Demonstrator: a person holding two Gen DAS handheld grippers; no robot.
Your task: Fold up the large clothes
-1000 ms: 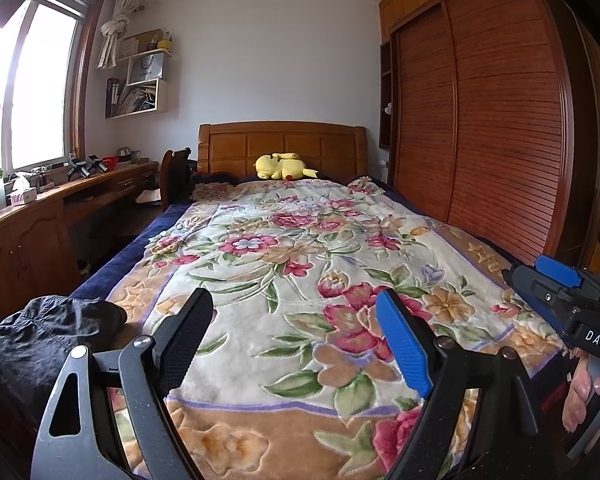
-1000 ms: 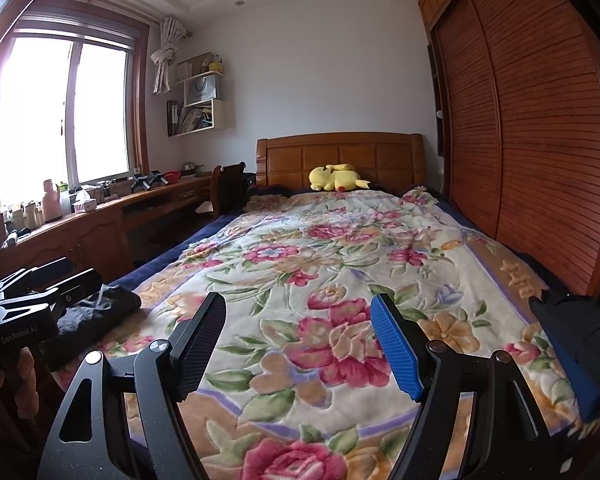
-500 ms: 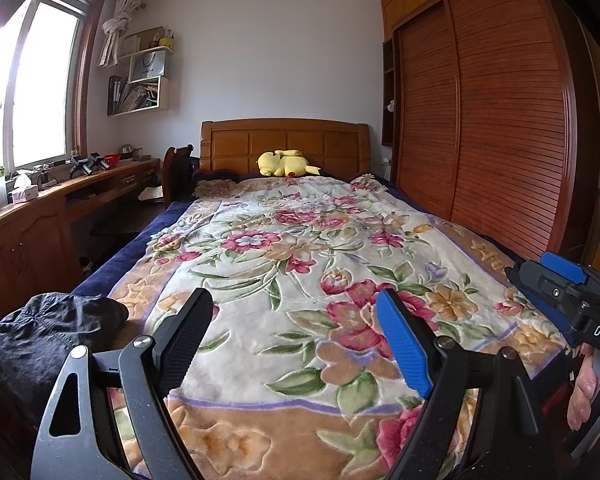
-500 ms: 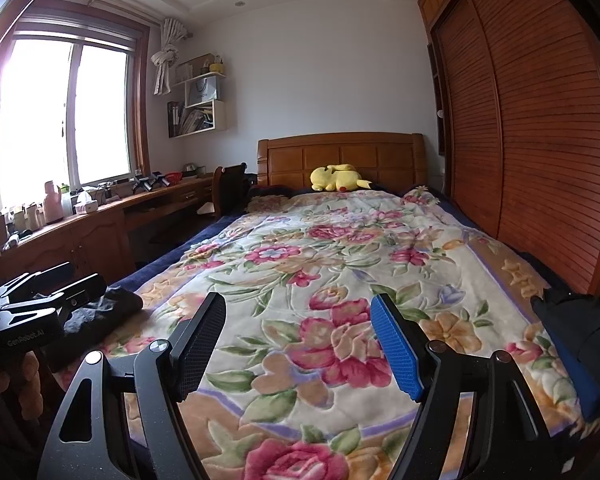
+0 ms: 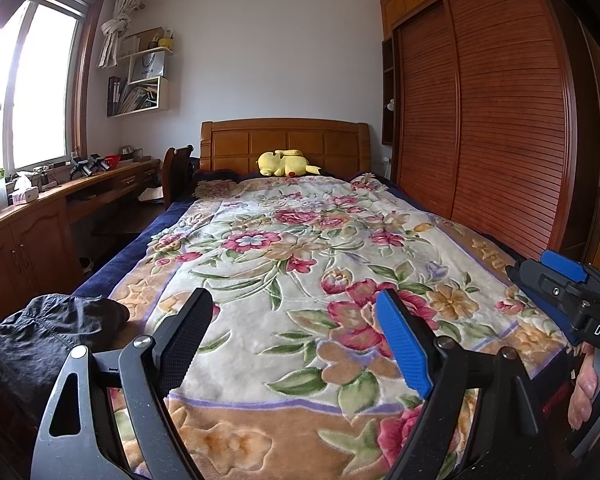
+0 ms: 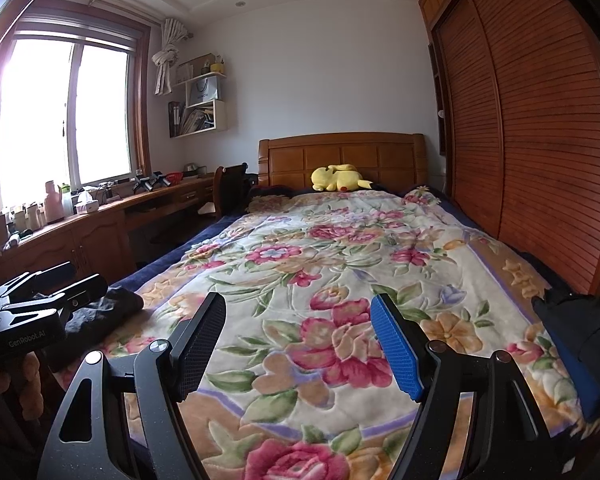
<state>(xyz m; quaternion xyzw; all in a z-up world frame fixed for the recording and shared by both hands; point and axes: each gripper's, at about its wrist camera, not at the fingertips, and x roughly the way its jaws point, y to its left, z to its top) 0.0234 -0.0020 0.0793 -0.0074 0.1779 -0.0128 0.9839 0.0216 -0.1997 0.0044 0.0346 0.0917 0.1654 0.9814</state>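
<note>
The left gripper (image 5: 296, 340) and the right gripper (image 6: 298, 344) are both standing wide open, holding nothing, over the flowered blanket (image 5: 300, 248). A crumpled dark garment (image 5: 48, 332) is lying at the lower left of the left view, just beside the left gripper, so the left hand is nearer. Another dark garment (image 6: 580, 332) is sitting at the right edge of the right view. I am seeing no container.

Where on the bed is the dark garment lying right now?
In the left wrist view, the dark garment lies bunched at the bed's near left corner, on the flowered blanket's edge, left of the open left gripper.
</note>
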